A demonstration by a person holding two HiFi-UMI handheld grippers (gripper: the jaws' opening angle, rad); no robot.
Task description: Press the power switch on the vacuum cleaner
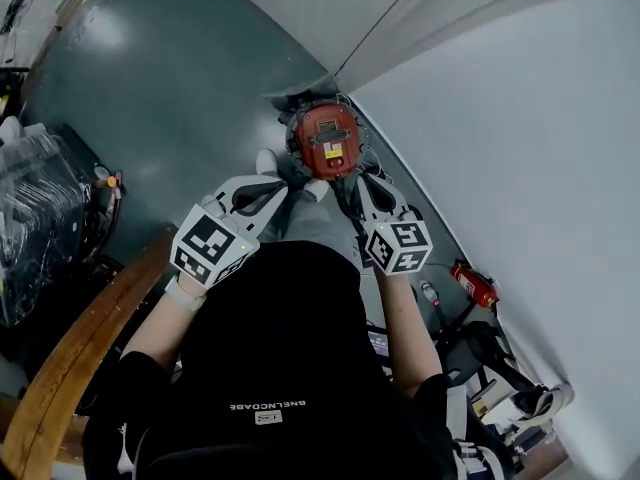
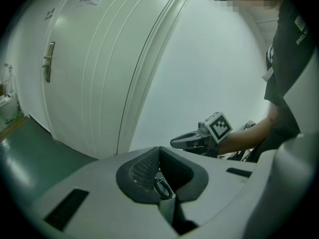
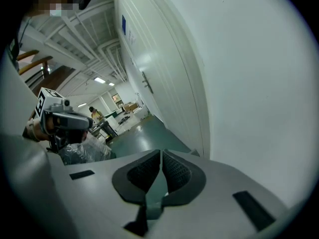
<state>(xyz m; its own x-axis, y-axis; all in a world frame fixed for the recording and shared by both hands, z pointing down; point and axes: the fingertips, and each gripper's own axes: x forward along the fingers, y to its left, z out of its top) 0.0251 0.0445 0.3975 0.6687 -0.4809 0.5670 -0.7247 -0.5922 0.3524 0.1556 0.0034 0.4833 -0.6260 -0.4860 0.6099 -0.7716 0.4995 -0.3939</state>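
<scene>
One vacuum cleaner (image 1: 326,140); two tongs (image 1: 272,180) (image 1: 356,180); one fire extinguisher (image 1: 474,284).

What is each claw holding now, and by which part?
Nothing. The left claw and the right claw are both shut and empty; neither touches the red vacuum cleaner.
</scene>
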